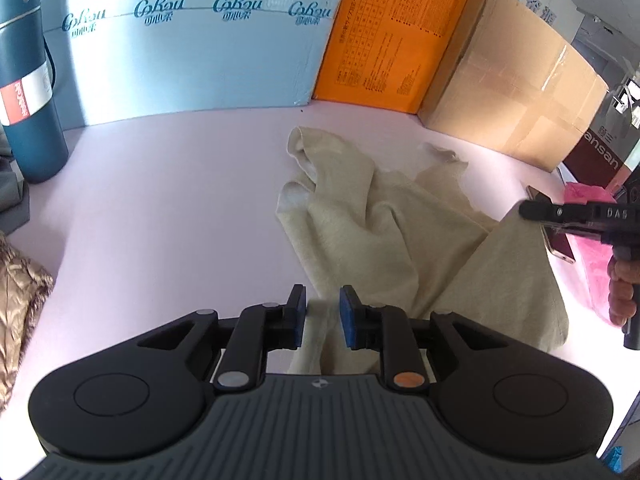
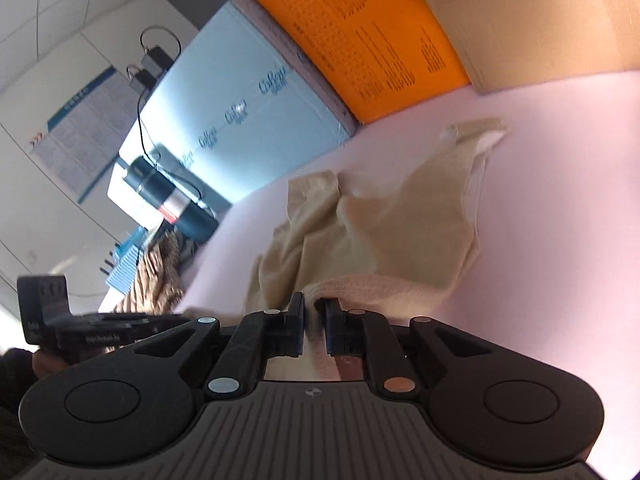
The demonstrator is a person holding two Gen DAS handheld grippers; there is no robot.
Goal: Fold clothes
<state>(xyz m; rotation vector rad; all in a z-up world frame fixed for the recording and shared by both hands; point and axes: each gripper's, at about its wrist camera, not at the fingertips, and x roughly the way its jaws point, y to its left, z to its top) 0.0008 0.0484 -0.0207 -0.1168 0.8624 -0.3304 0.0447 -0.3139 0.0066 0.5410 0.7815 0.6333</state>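
Currently left claw (image 1: 322,316) gapes around beige garment (image 1: 384,216); right claw (image 2: 314,326) pinches its edge, which may slip out under tension.

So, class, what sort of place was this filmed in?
Probably an office or storeroom used as a work table: stacked cardboard boxes back the pale table, a notice poster hangs on the wall, and a thermos flask stands nearby.
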